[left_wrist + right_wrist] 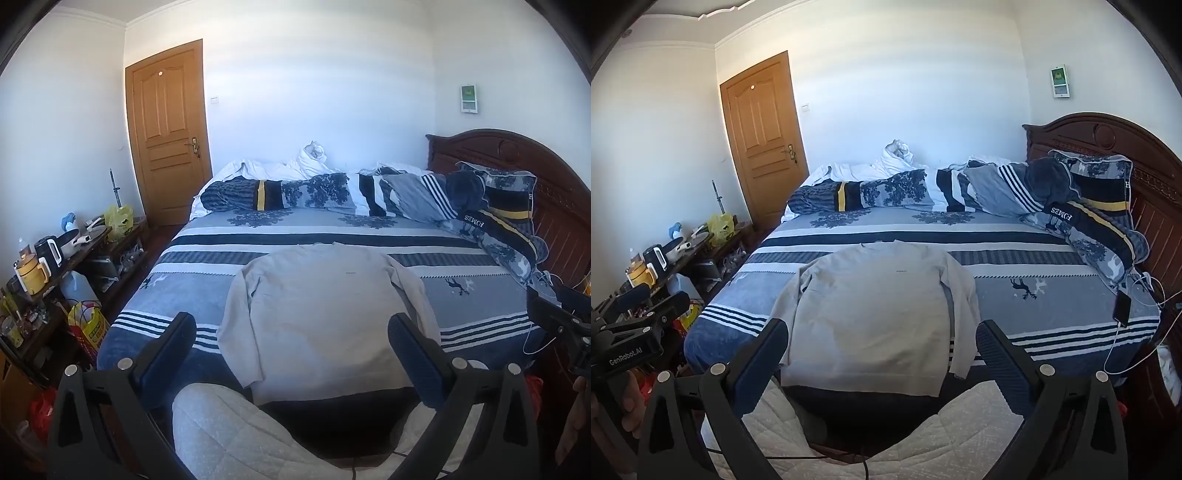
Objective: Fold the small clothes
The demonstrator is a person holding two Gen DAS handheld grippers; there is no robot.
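A light grey long-sleeved sweater (325, 314) (871, 314) lies spread flat on the bed, collar away from me, hem at the bed's near edge, both sleeves hanging down along its sides. My left gripper (291, 332) is open above the near edge, its fingers framing the sweater's lower half without touching it. My right gripper (881, 336) is open too, held short of the hem with nothing between its fingers. The other gripper shows at the right edge of the left wrist view and at the left edge of the right wrist view.
The bed (480, 295) has a blue striped cover, with pillows and a rolled quilt (280, 192) along the far side. A phone on a cable (1123, 308) lies at its right edge. A cluttered low shelf (55, 266) stands left. A person's quilted-trousered knees (229, 435) are below the grippers.
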